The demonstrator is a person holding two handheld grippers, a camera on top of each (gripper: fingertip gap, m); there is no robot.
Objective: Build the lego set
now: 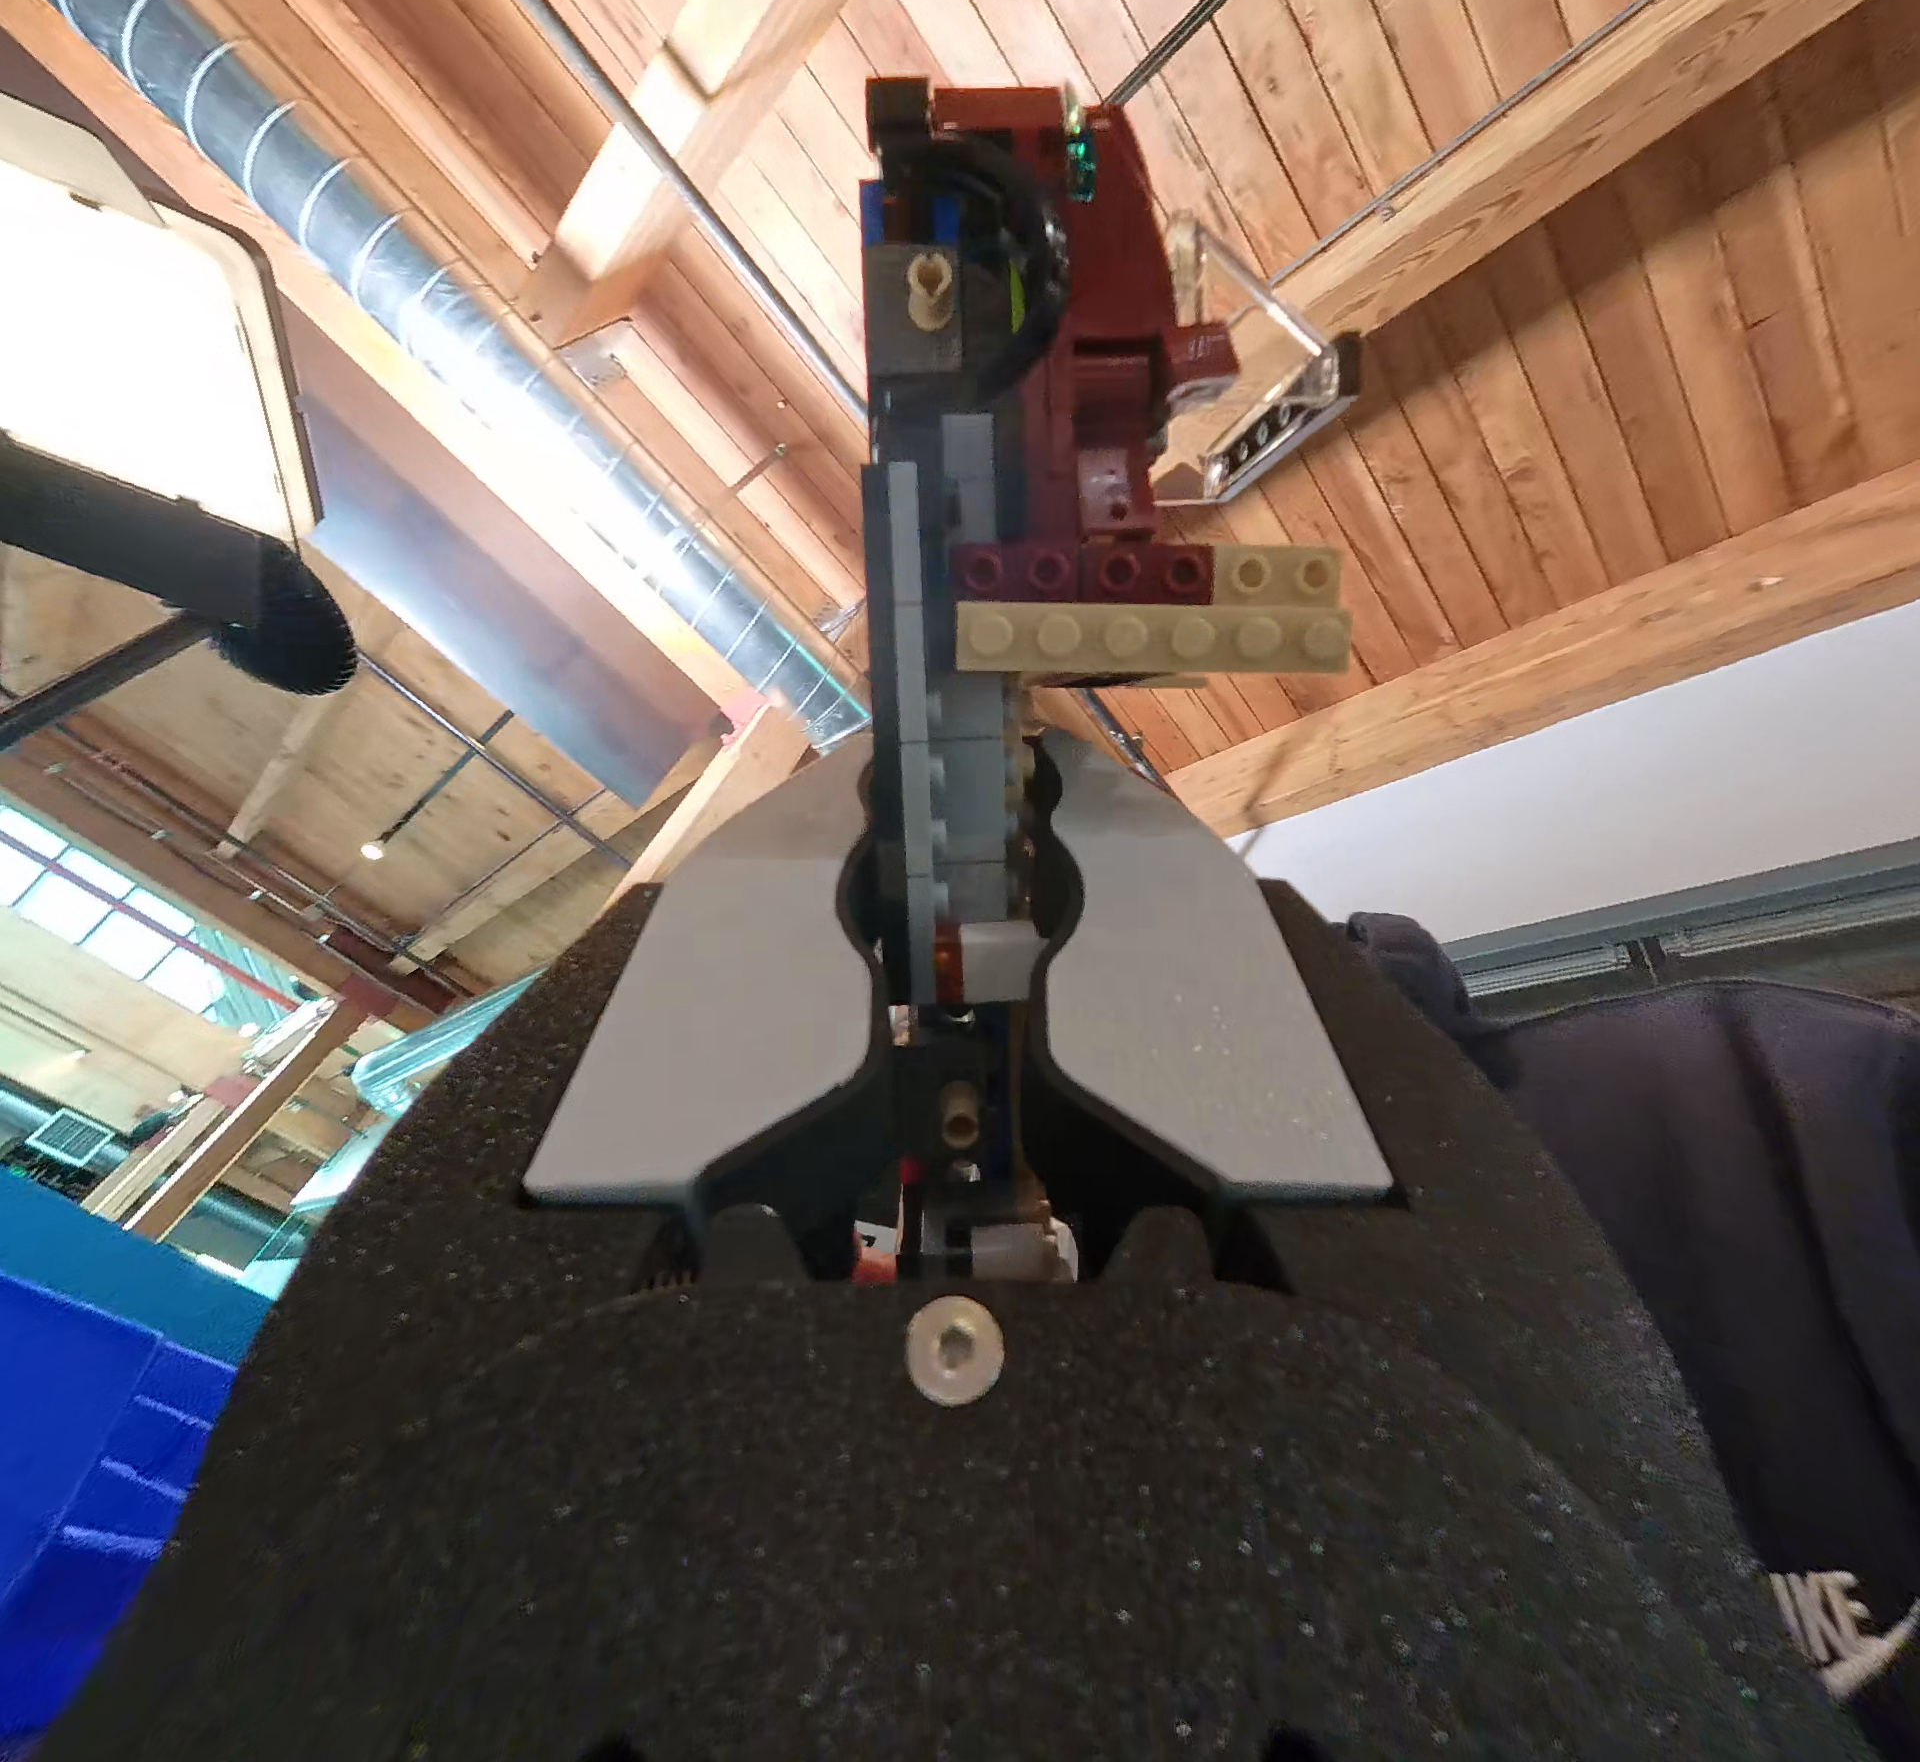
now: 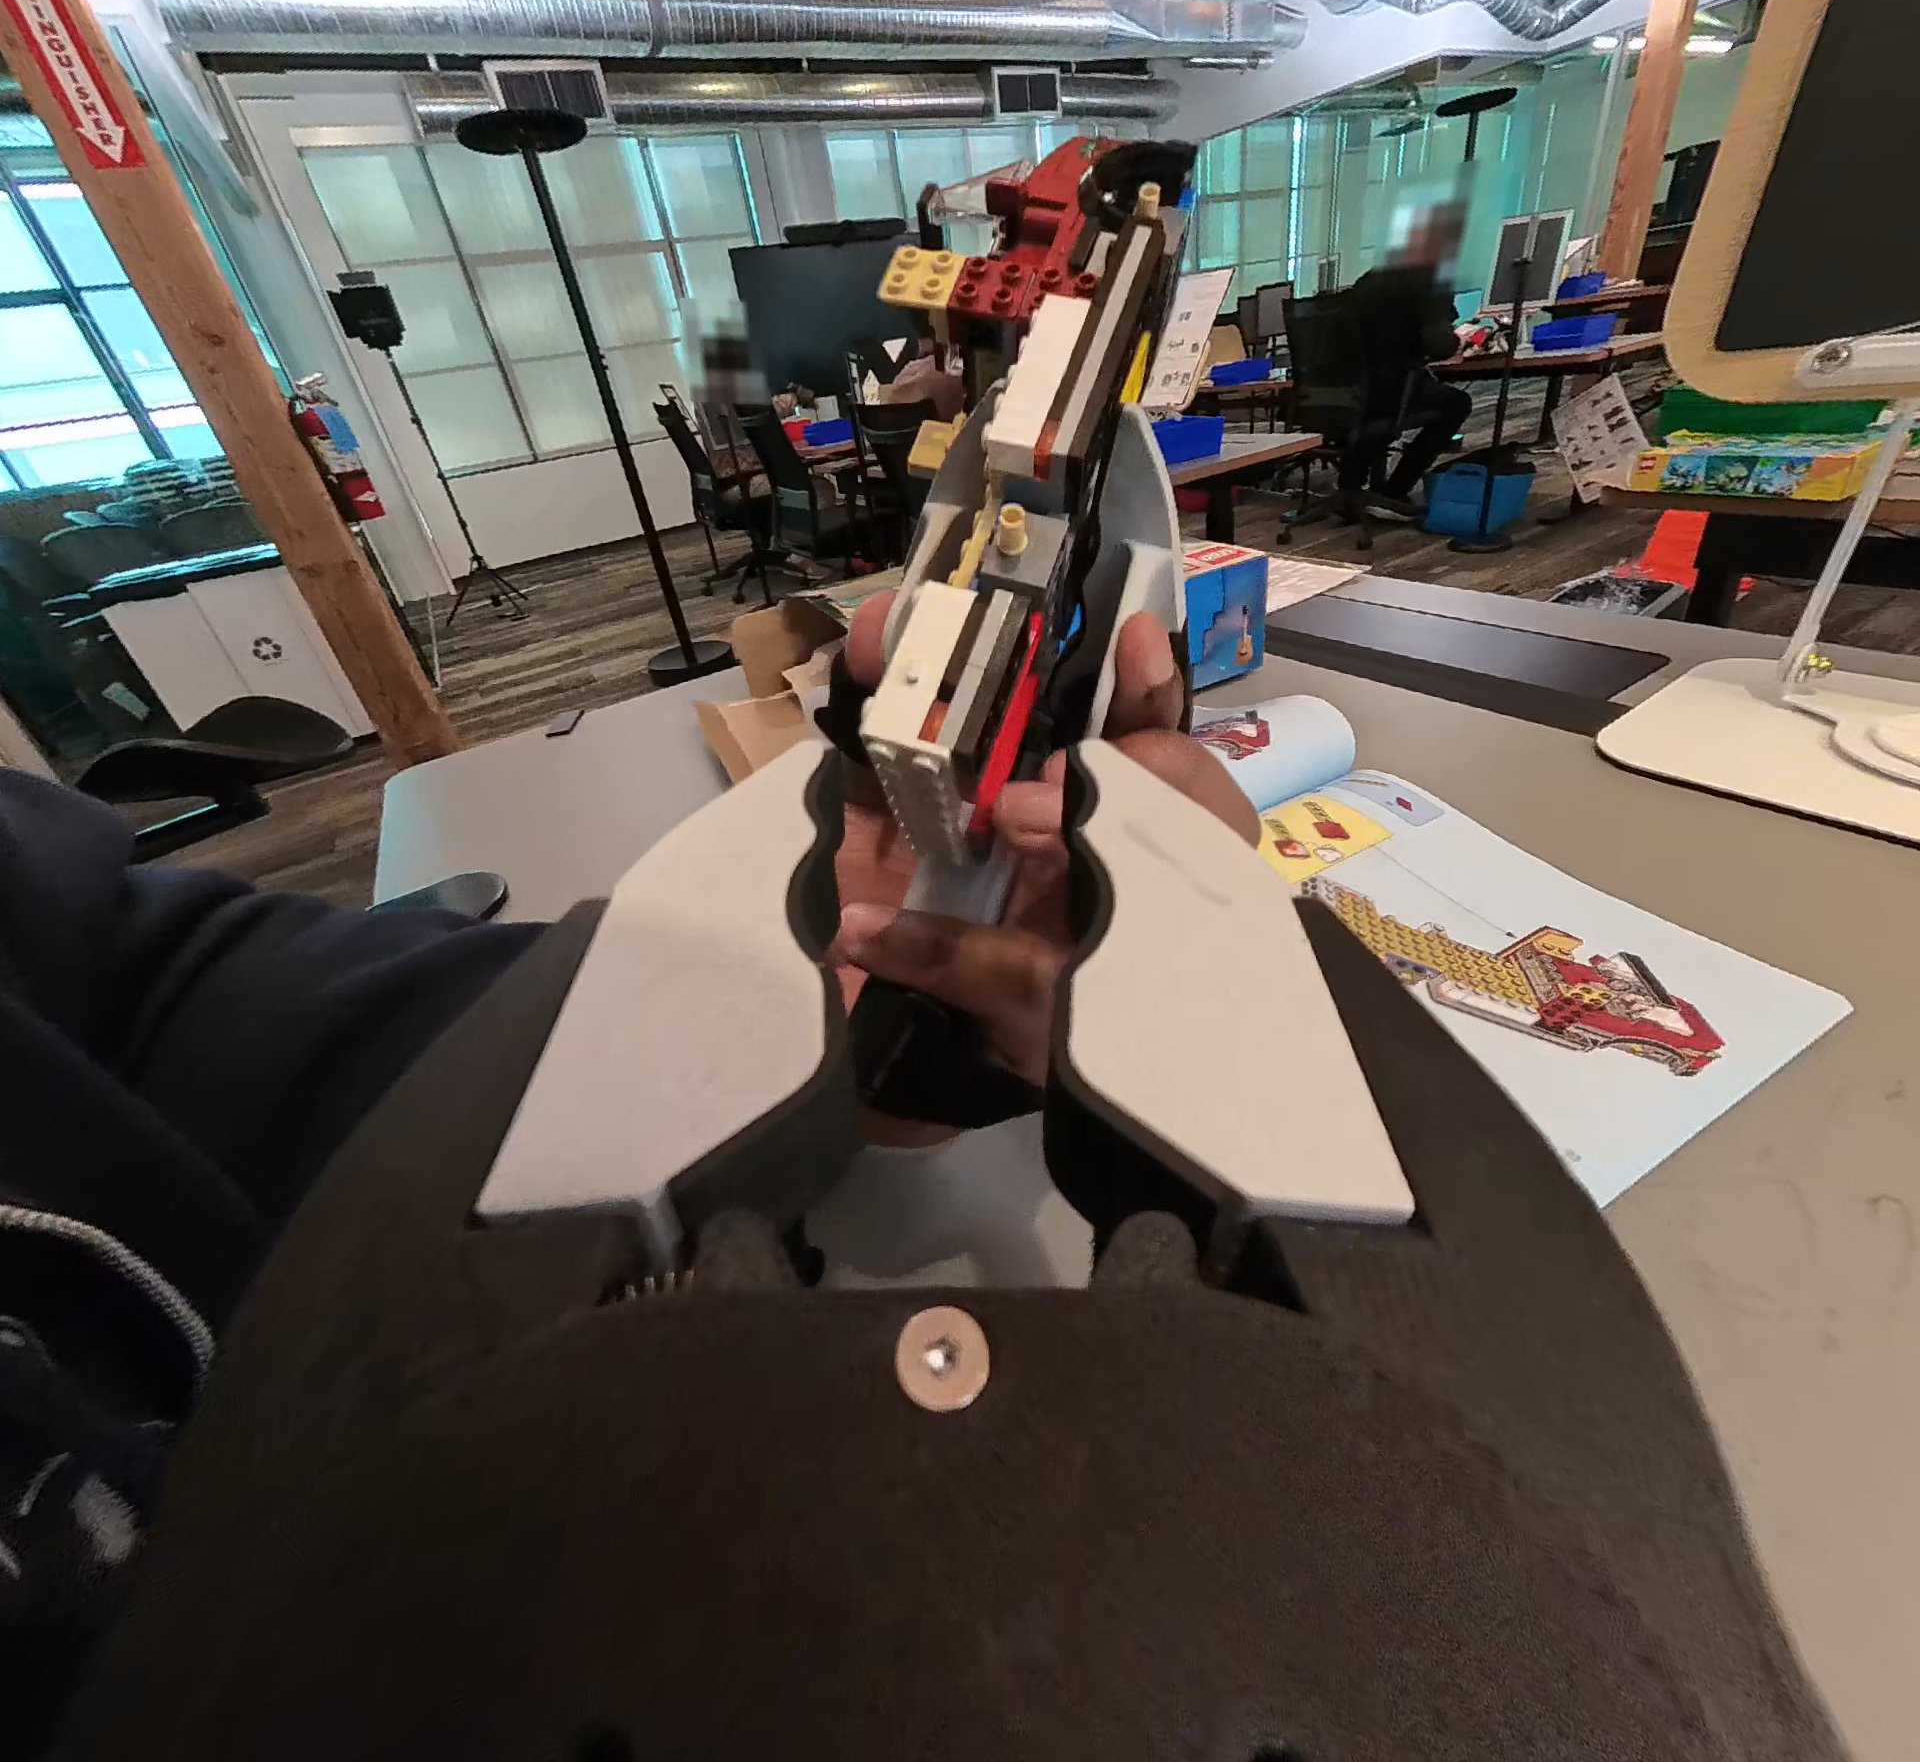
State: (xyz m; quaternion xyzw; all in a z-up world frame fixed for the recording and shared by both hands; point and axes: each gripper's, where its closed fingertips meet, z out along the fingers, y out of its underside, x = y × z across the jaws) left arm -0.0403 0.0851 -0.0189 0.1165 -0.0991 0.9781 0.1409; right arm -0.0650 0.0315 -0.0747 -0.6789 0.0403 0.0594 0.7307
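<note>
The left gripper (image 1: 956,839) has its fingers (image 1: 769,964) clamped on the grey underside plates of a brick-built model (image 1: 997,424), which stands up the middle of the left wrist view against the wooden ceiling. A tan studded plate (image 1: 1153,640) juts out to the right just above the fingertips.

In the right wrist view the same model (image 2: 1049,424) rises through the centre of the frame. The right gripper (image 2: 951,839) has its fingers (image 2: 717,891) spread to either side of the model's lower white end, with a gap showing, so it holds nothing. A bare hand (image 2: 1132,673) shows close behind.

To my eye, any push from the right should go square against the left's grip, so the model does not twist loose.

An open instruction booklet (image 2: 1538,974) lies on the grey worktop (image 2: 1787,1297) at right.
</note>
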